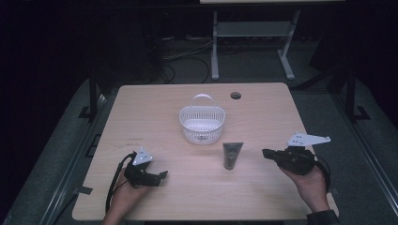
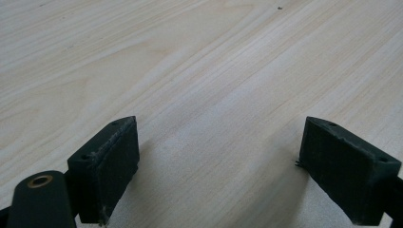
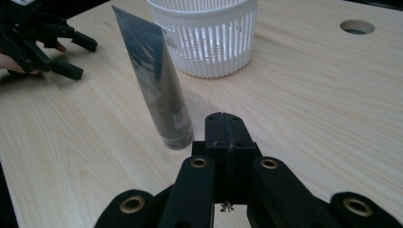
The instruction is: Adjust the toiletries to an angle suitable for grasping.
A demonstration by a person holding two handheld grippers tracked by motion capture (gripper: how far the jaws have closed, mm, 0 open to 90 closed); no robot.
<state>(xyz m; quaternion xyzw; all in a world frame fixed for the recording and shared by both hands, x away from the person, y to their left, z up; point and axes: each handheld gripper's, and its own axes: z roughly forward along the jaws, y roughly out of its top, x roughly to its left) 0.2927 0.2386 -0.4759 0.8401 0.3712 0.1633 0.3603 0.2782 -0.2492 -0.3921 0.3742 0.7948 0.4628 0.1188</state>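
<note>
A dark grey tube (image 1: 232, 155) stands cap-down on the wooden table (image 1: 141, 112), just in front of a white slotted basket (image 1: 202, 123) with a handle. In the right gripper view the tube (image 3: 157, 80) rises left of my right gripper (image 3: 224, 124), whose jaws are pressed together with nothing between them. In the high view the right gripper (image 1: 268, 153) lies right of the tube and points at it. My left gripper (image 1: 162, 175) rests at the front left, held low over bare wood. Its jaws stand wide apart, and nothing lies within the left gripper (image 2: 218, 142).
A round cable hole (image 1: 235, 95) sits in the table's far right part. Beyond the table stand a white desk frame (image 1: 253, 33) and cables on a dark floor. Bare wood stretches between both grippers and along the front edge.
</note>
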